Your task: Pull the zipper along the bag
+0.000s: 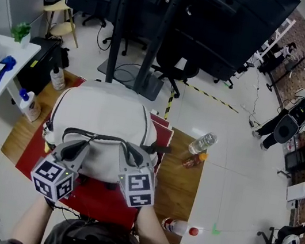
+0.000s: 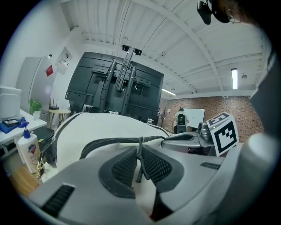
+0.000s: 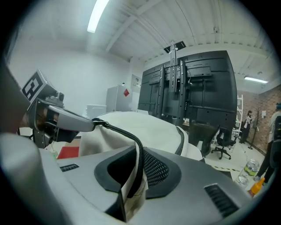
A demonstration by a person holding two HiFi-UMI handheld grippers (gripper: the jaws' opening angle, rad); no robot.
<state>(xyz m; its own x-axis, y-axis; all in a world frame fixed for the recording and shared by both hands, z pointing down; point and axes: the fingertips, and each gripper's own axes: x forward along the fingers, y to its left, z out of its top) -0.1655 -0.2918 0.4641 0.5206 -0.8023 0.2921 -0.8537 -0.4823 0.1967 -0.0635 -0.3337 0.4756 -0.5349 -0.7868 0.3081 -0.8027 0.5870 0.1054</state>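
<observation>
The white bag (image 1: 104, 113) lies at the centre of the frame on the wooden tabletop (image 1: 180, 182), where the left gripper (image 2: 140, 159) has its fingers clenched on the dark zipper pull (image 2: 139, 171), while the right gripper (image 3: 139, 171), close beside it, has its fingers grasping the bag's zipper edge (image 3: 128, 137).

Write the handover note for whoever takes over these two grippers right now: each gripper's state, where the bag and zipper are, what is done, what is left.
Left gripper: shut on the zipper pull.
Right gripper: shut on the zipper track, a little along from the left one.
White bag: lying on the red mat, both grippers at its near edge.
Done: both grips are set. How far the zipper has run I cannot tell.
Left: draw the pull along the track, with the right gripper steadying it.
</observation>
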